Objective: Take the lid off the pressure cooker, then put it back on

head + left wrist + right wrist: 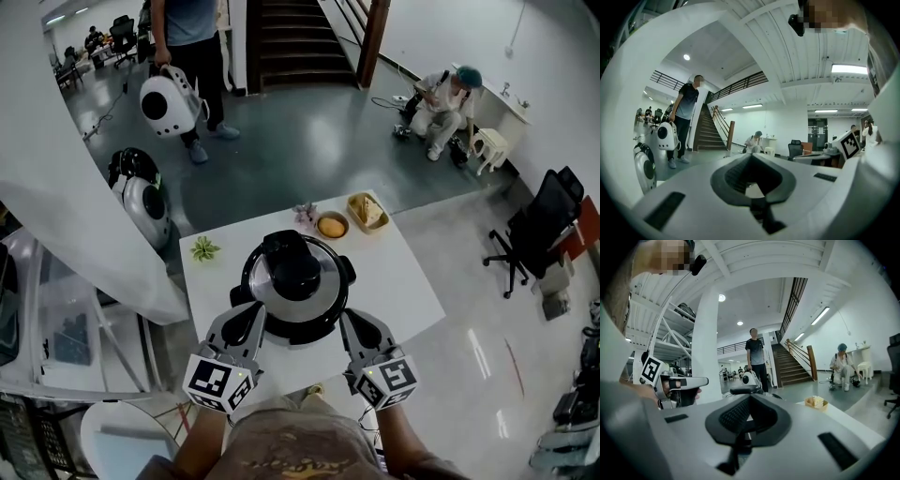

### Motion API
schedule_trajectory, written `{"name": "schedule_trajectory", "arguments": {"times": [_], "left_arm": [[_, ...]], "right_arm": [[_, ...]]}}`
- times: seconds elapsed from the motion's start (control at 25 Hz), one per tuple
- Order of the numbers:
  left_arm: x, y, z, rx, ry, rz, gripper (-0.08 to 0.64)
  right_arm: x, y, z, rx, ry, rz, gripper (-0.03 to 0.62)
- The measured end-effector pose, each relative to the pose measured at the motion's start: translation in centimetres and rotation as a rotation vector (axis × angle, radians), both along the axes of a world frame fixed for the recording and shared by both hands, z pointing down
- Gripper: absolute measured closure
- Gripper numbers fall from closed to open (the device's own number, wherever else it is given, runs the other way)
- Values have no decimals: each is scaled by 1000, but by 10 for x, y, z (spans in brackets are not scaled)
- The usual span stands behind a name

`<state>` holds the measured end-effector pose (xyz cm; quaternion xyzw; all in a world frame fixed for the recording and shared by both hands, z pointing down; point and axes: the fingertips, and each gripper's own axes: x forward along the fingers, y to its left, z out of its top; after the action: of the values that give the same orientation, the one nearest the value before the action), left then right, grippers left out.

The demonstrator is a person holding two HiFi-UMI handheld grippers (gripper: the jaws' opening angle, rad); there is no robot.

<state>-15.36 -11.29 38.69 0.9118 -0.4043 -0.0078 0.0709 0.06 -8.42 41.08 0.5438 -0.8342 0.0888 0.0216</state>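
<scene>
two closed tools | left gripper (249, 317): jaws together, empty, beside the lid | round black-and-steel pressure cooker lid (322, 298): seated, mid white square table (403, 291); likely heavy, rigid, slick, take black knob (292, 262) | right gripper (353, 321): jaws together, empty

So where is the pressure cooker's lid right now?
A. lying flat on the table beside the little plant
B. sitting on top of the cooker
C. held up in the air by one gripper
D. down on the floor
B: the head view shows the lid on top of the pressure cooker on the table, with the left gripper and right gripper low at its sides, lifting nothing.
</scene>
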Motion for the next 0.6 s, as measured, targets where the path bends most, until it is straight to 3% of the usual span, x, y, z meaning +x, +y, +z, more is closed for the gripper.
{"name": "schedule_trajectory", "arguments": {"times": [0.24,0.36,0.6], "left_arm": [[3,-5,-5,15,-7,-19,552],[7,-7,-5,11,-10,-13,502],[15,-8,-7,27,-16,37,373]], "right_arm": [[0,-14,-7,14,-17,-66,581],[1,-19,-9,17,-26,-103,549],[-8,-31,-6,14,-11,-218,404]]}}
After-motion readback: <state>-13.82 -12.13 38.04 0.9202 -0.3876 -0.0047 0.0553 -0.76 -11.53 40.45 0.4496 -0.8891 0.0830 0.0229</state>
